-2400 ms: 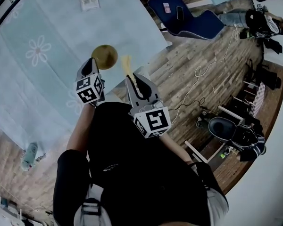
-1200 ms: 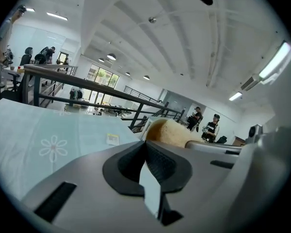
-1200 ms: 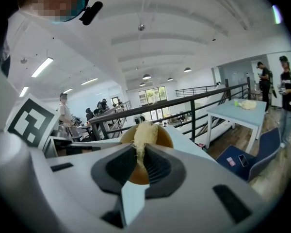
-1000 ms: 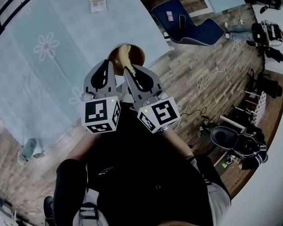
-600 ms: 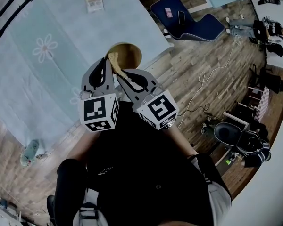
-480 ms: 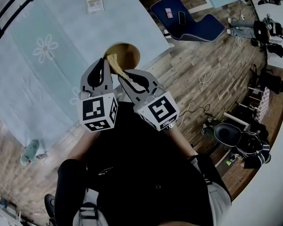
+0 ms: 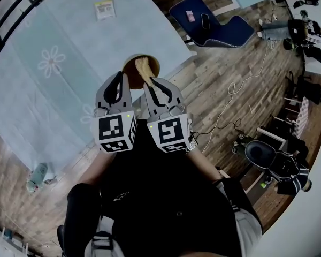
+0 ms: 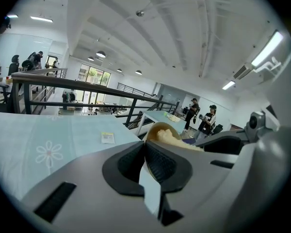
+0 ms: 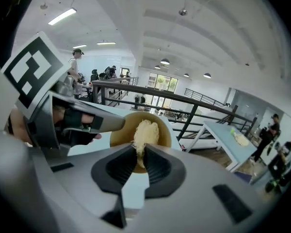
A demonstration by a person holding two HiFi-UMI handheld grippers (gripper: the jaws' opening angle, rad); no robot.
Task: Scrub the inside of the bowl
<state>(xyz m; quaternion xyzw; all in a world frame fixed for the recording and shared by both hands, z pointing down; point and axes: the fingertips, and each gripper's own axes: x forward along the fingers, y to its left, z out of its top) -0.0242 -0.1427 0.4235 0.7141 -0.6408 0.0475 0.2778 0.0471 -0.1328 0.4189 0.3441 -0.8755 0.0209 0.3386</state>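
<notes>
A tan bowl [image 7: 131,64] is held up off the table edge, tilted toward me, with my left gripper [image 7: 122,76] shut on its near rim. In the left gripper view the rim [image 8: 158,127] runs between the closed jaws. My right gripper [image 7: 150,82] is shut on a pale yellow fibrous scrubber [image 7: 144,68] whose far end lies inside the bowl. The right gripper view shows the scrubber [image 9: 146,131] pressed against the bowl's inner wall [image 9: 122,128], with the left gripper [image 9: 94,123] at the bowl's left edge.
A table under a light blue flowered cloth [image 7: 64,52] lies ahead, with a small card [image 7: 104,8] on it. A blue lounger [image 7: 216,28] and loose cables [image 7: 241,84] sit on the wooden floor to the right. A bottle [image 7: 36,175] lies lower left.
The bowl has come up off the table in the left gripper. The scrubber went into it and has swept from the bowl's left side to its middle.
</notes>
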